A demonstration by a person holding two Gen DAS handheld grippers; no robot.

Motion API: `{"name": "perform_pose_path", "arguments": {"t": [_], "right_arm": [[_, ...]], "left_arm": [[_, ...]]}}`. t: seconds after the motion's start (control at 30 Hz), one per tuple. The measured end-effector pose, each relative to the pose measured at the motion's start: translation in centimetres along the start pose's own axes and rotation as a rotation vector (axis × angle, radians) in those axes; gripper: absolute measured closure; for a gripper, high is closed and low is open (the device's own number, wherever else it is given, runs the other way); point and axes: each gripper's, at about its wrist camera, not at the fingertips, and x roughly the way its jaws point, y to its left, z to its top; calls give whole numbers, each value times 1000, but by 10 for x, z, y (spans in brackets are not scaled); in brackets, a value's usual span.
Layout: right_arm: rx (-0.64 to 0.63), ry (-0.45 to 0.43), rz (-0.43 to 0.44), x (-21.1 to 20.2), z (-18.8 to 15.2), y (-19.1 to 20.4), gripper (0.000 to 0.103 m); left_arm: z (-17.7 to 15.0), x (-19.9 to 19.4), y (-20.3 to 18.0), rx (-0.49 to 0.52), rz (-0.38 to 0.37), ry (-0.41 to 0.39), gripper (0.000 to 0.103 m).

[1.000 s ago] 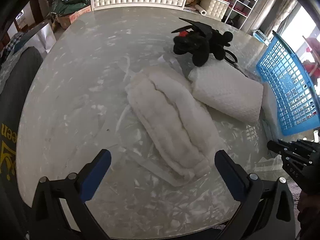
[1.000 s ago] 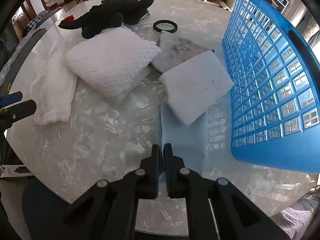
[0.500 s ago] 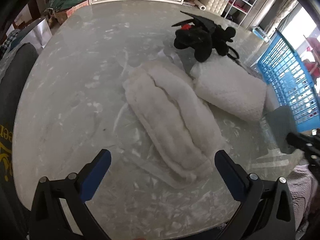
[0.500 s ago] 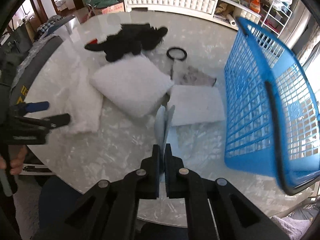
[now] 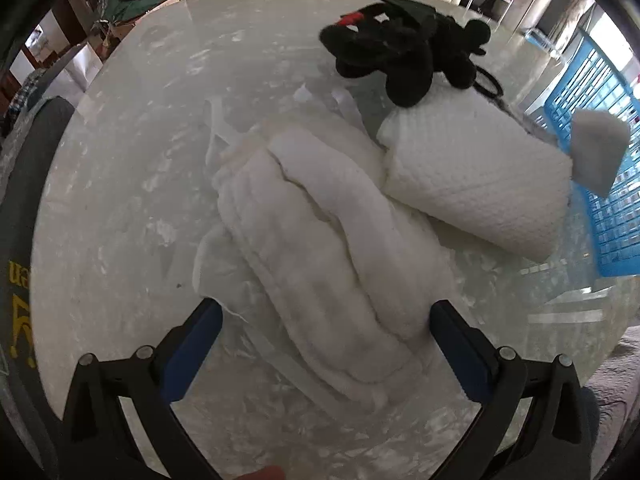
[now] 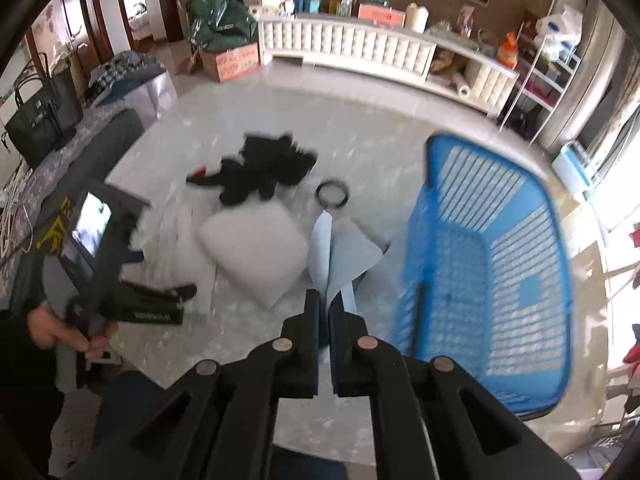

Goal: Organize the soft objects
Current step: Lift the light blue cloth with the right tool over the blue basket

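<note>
Lifted since the earlier frame: your right gripper (image 6: 324, 300) has carried the pale blue cloth (image 6: 340, 256) up off the bench (image 6: 240, 344), fingers clamped tight on its near edge, the sheet hanging folded above the surface. Your left gripper (image 5: 326, 334) has dropped closer over the fluffy white towel (image 5: 316, 248), fingers spread wide and gripping nothing, straddling the towel's near end. Just right of that towel lies the waffle-weave white towel (image 5: 476, 184), touching it. Farther back, the black plush toy (image 5: 400, 52) rests against the waffle towel's far end, a black ring (image 6: 332, 194) beside it. Blue basket (image 6: 488, 264) stands at the right.
</note>
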Motion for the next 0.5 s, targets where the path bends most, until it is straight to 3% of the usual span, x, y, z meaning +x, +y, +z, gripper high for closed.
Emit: {"name": "perform_pose_path", "arguments": {"t": [0.3, 0.5], "right_arm": [[14, -80, -128, -34, 23, -54, 99], [41, -22, -192, -13, 18, -91, 99]], "left_arm": [[17, 7, -11, -19, 20, 16, 0], [33, 17, -11, -22, 21, 41, 0]]}}
